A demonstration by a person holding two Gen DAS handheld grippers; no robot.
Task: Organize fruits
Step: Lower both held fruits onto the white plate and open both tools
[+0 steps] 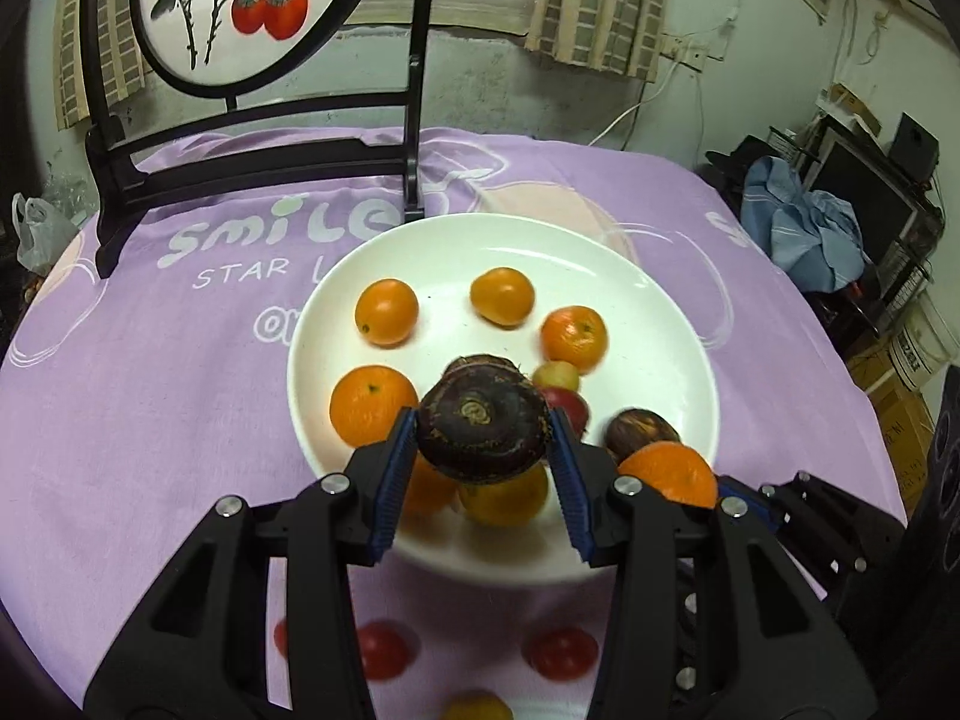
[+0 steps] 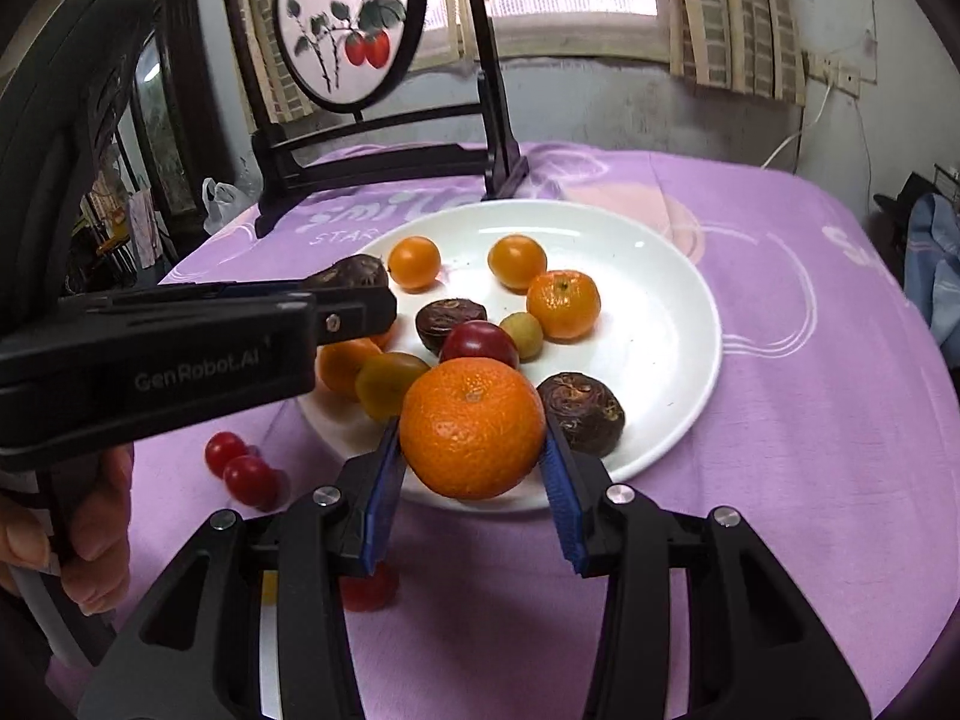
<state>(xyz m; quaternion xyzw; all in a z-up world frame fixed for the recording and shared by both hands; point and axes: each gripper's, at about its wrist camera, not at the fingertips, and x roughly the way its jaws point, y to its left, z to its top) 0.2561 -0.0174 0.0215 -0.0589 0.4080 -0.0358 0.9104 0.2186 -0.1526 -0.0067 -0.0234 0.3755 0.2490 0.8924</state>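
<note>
Left tongs (image 1: 483, 438) clamped on dark chestnut (image 1: 483, 426) above plate (image 1: 660, 324) near edge. Right tongs (image 2: 474, 450) clamped on orange (image 2: 473, 427) over plate rim. Only right view shows hand (image 2: 90, 534), cherry tomatoes (image 2: 240, 468) on surface (image 2: 780, 480).

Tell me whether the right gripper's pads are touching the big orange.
Touching. The right wrist view shows the orange squeezed between both blue pads of the right gripper, with no gap on either side.
</note>
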